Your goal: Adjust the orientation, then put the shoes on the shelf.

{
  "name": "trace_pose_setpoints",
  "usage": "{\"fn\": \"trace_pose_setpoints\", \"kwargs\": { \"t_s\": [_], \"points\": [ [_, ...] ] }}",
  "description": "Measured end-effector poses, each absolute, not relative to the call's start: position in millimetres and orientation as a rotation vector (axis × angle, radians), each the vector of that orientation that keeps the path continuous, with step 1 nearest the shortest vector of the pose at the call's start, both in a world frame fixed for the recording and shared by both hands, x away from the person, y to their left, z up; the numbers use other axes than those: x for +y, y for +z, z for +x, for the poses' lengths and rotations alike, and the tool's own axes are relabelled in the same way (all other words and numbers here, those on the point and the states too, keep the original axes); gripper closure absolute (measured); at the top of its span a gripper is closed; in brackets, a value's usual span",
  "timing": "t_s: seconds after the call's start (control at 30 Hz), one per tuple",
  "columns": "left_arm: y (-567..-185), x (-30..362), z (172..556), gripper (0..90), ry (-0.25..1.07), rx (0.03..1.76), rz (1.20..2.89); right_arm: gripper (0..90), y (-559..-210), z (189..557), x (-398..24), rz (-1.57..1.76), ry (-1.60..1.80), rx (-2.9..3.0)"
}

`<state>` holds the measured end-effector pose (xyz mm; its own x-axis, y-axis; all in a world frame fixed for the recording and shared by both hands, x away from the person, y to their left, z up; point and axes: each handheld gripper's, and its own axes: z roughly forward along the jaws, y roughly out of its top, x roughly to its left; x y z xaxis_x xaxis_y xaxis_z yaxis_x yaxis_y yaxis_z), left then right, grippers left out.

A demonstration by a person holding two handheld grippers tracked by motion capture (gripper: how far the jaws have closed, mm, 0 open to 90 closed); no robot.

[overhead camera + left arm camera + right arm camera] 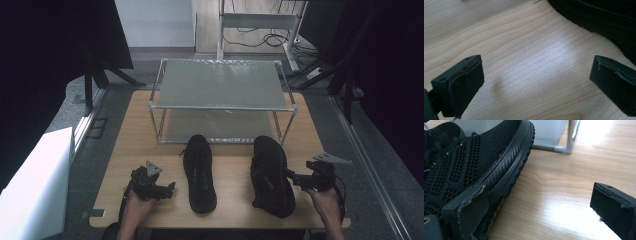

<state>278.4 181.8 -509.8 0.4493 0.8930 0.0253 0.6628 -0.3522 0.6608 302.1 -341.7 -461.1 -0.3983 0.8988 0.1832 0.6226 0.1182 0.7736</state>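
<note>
Two black mesh shoes lie side by side on the wooden table (230, 170), toes toward the rack. The left shoe (199, 172) lies just right of my left gripper (167, 189), which is open over bare wood (534, 75); that shoe's sole edge (604, 20) crosses the top right of the left gripper view. The right shoe (270, 175) lies just left of my right gripper (295, 178), also open. In the right gripper view the shoe's ribbed sole and mesh side (479, 160) sit right by the left finger (466, 212), and I cannot tell whether they touch.
A two-tier metal rack (222, 100) with grey shelves stands at the back of the table; one of its legs (570, 135) shows in the right gripper view. A white box (35, 190) sits off the table at the left. Cables lie on the floor behind.
</note>
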Motion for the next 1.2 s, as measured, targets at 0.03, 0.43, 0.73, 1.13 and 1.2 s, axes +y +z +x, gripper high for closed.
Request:
{"fn": "trace_pose_setpoints", "kwargs": {
  "t_s": [0.03,0.43,0.73,1.13,1.2],
  "points": [
    [-510,182,279,0.0,0.519,1.297,2.127,4.2,-463,302,-345,1.497,1.174,2.067],
    [-510,182,279,0.0,0.513,1.302,2.13,11.0,-483,303,-364,1.574,1.038,2.091],
    [-504,180,277,0.0,0.509,1.302,2.096,8.3,-472,297,-365,1.534,1.124,2.073],
    [-480,167,271,1.4,0.511,1.28,1.976,3.4,-467,295,-357,1.511,1.257,2.086],
    [-475,161,271,1.4,0.489,1.265,1.95,3.5,-466,296,-353,1.488,1.281,2.109]
  ]
}}
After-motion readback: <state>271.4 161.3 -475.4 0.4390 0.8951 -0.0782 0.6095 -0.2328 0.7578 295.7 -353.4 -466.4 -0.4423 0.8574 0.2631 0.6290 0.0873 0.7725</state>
